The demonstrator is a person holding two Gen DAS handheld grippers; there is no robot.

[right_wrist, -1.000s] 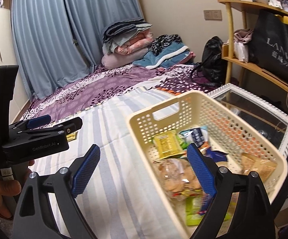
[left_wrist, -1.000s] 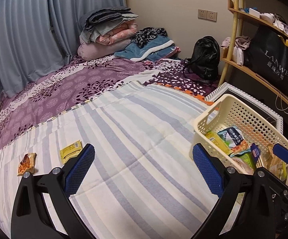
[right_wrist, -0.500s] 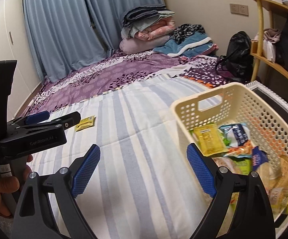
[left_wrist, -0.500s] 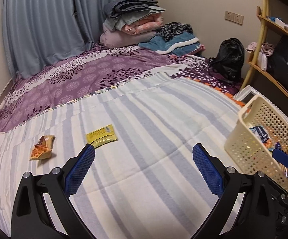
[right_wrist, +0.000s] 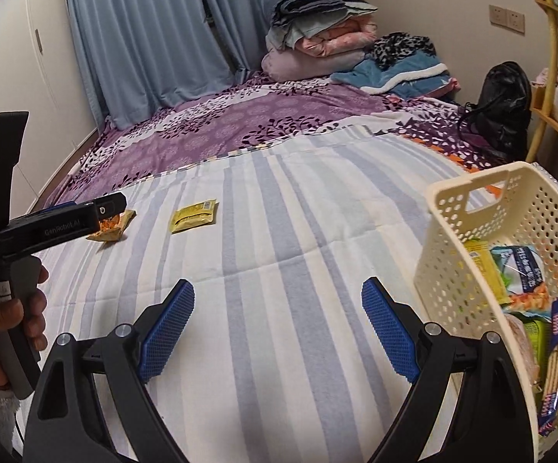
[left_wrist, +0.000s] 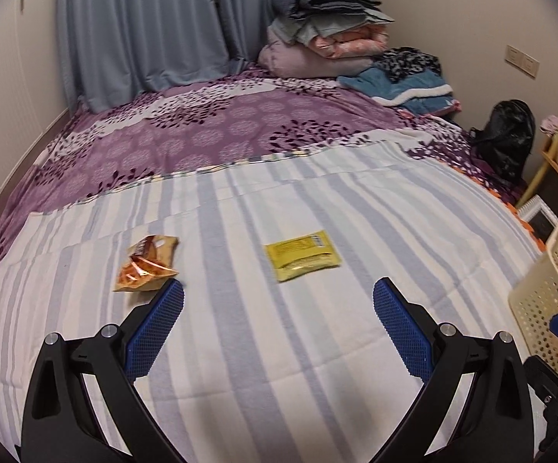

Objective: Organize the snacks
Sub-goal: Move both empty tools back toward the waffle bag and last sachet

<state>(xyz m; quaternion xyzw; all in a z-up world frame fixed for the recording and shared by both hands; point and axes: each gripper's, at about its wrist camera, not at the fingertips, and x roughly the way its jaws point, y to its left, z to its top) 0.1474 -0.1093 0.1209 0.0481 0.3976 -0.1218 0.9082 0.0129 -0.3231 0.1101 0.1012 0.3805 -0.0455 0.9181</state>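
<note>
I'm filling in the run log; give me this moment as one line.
left gripper: open, empty, facing yellow packet | right gripper: open, empty | orange packet: on bed | basket: holds snacks

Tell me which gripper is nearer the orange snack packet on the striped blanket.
Left. The left gripper is open just short of the orange snack packet, one fingertip almost at its near edge. The right gripper is open farther back beside the basket.

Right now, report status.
Left gripper open, empty. Right gripper open, empty. Yellow packet and orange packet lie outside the basket. Path clear.
</note>
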